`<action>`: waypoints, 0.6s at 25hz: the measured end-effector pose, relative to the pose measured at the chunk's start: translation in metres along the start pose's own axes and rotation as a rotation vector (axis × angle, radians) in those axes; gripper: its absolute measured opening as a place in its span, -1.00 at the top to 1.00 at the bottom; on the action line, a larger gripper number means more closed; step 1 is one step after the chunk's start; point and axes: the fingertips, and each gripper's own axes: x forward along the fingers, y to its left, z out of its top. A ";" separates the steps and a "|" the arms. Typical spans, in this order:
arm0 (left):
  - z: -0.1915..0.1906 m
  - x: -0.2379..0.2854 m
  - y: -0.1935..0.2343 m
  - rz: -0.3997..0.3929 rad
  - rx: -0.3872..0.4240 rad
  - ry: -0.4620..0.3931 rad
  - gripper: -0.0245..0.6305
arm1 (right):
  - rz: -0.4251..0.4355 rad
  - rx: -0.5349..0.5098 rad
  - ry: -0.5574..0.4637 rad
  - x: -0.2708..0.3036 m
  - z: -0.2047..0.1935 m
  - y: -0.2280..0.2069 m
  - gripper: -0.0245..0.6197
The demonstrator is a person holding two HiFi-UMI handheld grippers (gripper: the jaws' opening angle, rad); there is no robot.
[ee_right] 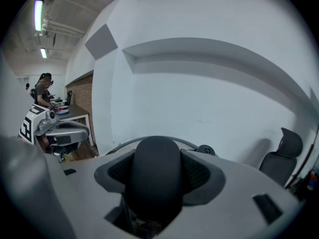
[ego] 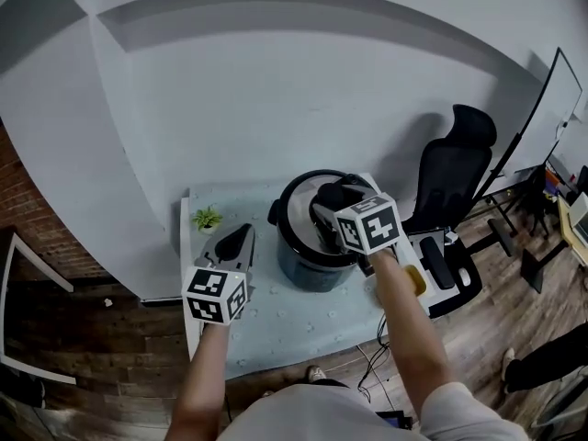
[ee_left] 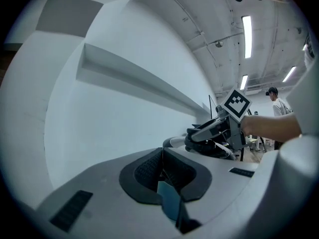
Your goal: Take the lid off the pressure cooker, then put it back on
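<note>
The lid (ego: pixel 296 198) appeared seated on the pressure cooker (ego: pixel 308 274) on the worktop (ego: pixel 276 322). Its knob (ee_right: pixel 153 173) was clamped in the jaws of the right gripper (ego: pixel 327 200), while the jaws of the left gripper (ego: pixel 234 243) were held together, empty. Removal was judged not yet done.

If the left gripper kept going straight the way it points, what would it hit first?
Most likely the wall behind the table: the left gripper points at it with nothing between. The cooker sits to its right, the plant to its left, though depth is unclear.

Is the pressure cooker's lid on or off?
On, it seems: the lid sits level on the pressure cooker, and the right gripper is shut on its black handle.
</note>
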 end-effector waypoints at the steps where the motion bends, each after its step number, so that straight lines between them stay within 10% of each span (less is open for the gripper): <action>1: 0.000 0.005 -0.002 -0.007 0.001 0.002 0.88 | -0.005 0.010 0.007 0.001 -0.003 -0.006 0.07; 15: -0.012 0.038 -0.004 -0.049 -0.007 0.035 0.88 | -0.026 0.119 0.092 0.027 -0.024 -0.031 0.07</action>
